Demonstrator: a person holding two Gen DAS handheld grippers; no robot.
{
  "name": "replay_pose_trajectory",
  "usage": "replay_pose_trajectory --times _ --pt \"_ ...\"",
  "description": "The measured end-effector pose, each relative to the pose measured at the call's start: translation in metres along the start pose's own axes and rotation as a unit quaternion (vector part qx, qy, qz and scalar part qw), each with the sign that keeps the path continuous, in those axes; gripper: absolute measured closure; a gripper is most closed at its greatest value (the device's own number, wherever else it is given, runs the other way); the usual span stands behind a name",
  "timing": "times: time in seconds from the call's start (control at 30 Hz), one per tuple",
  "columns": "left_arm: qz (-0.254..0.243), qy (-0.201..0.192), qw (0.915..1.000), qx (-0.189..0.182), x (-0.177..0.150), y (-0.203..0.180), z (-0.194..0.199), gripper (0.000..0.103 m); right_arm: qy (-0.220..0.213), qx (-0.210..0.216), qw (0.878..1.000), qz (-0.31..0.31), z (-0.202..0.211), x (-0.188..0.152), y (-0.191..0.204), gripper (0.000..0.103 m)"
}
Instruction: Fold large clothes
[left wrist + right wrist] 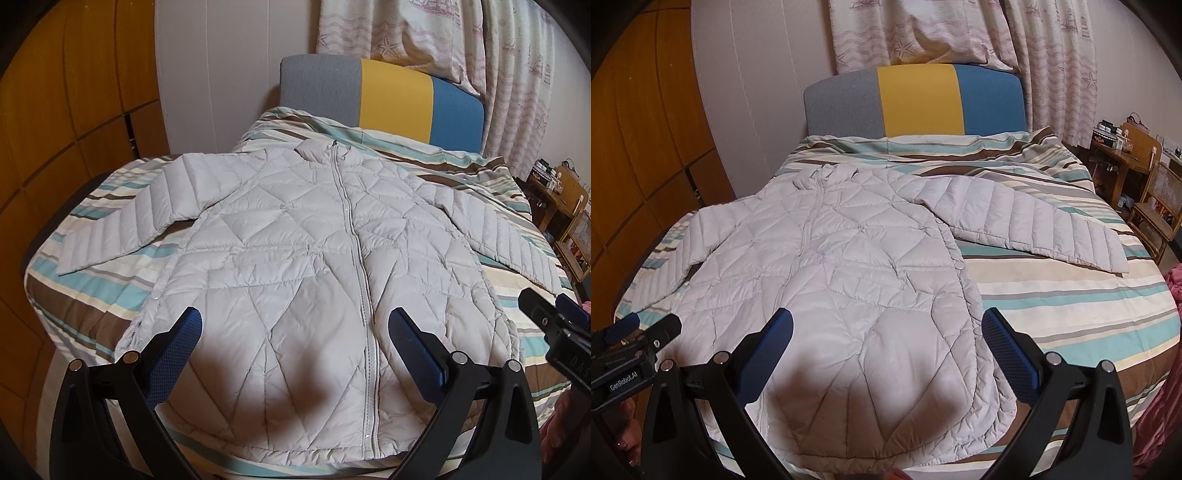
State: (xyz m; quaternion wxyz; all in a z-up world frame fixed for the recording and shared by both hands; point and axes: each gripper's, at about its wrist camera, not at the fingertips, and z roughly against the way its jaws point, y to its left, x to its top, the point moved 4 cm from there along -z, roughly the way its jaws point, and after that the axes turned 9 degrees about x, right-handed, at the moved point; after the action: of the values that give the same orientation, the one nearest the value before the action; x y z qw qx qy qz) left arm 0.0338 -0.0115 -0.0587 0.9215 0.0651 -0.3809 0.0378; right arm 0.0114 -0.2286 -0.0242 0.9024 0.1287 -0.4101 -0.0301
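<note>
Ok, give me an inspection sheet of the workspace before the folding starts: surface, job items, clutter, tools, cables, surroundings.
Surface: bed with striped duvet, fairly smooth.
Job's things: pale quilted puffer jacket lying face up, zipped, both sleeves spread outward; not yet folded.
Clutter: pink fabric at the bed's right edge.
Grippers: left tool open, hovering above the hem; right tool open, above the hem's right side; neither holds anything.
Cables: nothing seen.
Surroundings: grey, yellow and blue headboard, patterned curtains, wooden wardrobe, cluttered wooden desk and cane chair.
</note>
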Motion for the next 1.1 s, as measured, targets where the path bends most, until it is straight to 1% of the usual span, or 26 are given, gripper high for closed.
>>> replay_pose_trajectory --times 0.2,0.3,0.33,0.4,0.47,0.5,0.53,0.6,0.7,0.73,0.77,0.8,0.83,0.87,0.9,0.97,1.03,1.07,1.1 --pt "-0.012 0.03 0.9995 0.002 0.002 -0.002 -0.021 0.003 -0.011 -0.007 1.0 0.007 -0.014 0.001 -0.014 0.002" --pt "-0.012 0.045 0.9989 -0.002 0.004 -0.002 -0.036 0.003 -0.017 -0.002 1.0 -0.002 -0.024 0.002 -0.028 0.002" --pt "-0.011 0.05 0.9987 -0.005 0.004 -0.002 -0.04 0.003 -0.016 -0.008 1.0 -0.009 -0.028 0.002 -0.035 0.002" --pt "-0.009 0.058 0.9982 -0.009 0.007 0.0 -0.05 0.003 0.008 -0.029 0.999 -0.026 -0.041 0.003 -0.053 0.002" --pt "-0.011 0.061 0.9981 0.002 0.011 0.003 -0.065 0.003 0.029 -0.067 0.997 -0.04 -0.056 0.004 -0.077 0.002" --pt "-0.013 0.057 0.9983 0.007 0.013 0.004 -0.07 0.003 0.033 -0.078 0.995 -0.043 -0.06 0.004 -0.084 0.002" --pt "-0.016 0.056 0.9981 0.019 0.016 0.006 -0.08 0.003 0.033 -0.097 0.993 -0.05 -0.067 0.006 -0.1 0.002" --pt "-0.016 0.054 0.9981 0.026 0.021 0.011 -0.094 0.003 0.034 -0.117 0.99 -0.065 -0.074 0.008 -0.123 0.002" --pt "-0.012 0.062 0.997 0.045 0.03 0.023 -0.125 0.003 0.041 -0.147 0.982 -0.111 -0.089 0.013 -0.171 0.002" --pt "-0.011 0.064 0.9965 0.051 0.032 0.027 -0.133 0.003 0.036 -0.163 0.976 -0.138 -0.092 0.016 -0.197 0.002" --pt "-0.01 0.066 0.9959 0.06 0.035 0.031 -0.142 0.003 0.029 -0.17 0.973 -0.154 -0.092 0.017 -0.212 0.002" --pt "-0.007 0.064 0.9958 0.066 0.038 0.035 -0.15 0.003 0.023 -0.18 0.968 -0.173 -0.093 0.018 -0.229 0.002" --pt "-0.004 0.064 0.9953 0.073 0.041 0.04 -0.161 0.003 0.016 -0.195 0.96 -0.202 -0.094 0.019 -0.252 0.002" --pt "-0.002 0.064 0.995 0.077 0.043 0.043 -0.166 0.003 0.012 -0.203 0.955 -0.218 -0.093 0.019 -0.265 0.002" --pt "0.001 0.061 0.9949 0.08 0.046 0.047 -0.176 0.003 0.003 -0.213 0.947 -0.241 -0.093 0.02 -0.284 0.002" --pt "0.002 0.062 0.994 0.09 0.049 0.053 -0.189 0.003 -0.007 -0.238 0.935 -0.262 -0.092 0.022 -0.31 0.004" --pt "0.007 0.062 0.994 0.09 0.052 0.057 -0.202 0.003 -0.014 -0.26 0.925 -0.276 -0.089 0.023 -0.328 0.008" --pt "0.01 0.064 0.9939 0.089 0.052 0.06 -0.207 0.003 -0.02 -0.267 0.92 -0.287 -0.089 0.024 -0.338 0.009" --pt "0.014 0.066 0.9941 0.085 0.053 0.062 -0.211 0.003 -0.023 -0.27 0.917 -0.294 -0.091 0.025 -0.343 0.013"
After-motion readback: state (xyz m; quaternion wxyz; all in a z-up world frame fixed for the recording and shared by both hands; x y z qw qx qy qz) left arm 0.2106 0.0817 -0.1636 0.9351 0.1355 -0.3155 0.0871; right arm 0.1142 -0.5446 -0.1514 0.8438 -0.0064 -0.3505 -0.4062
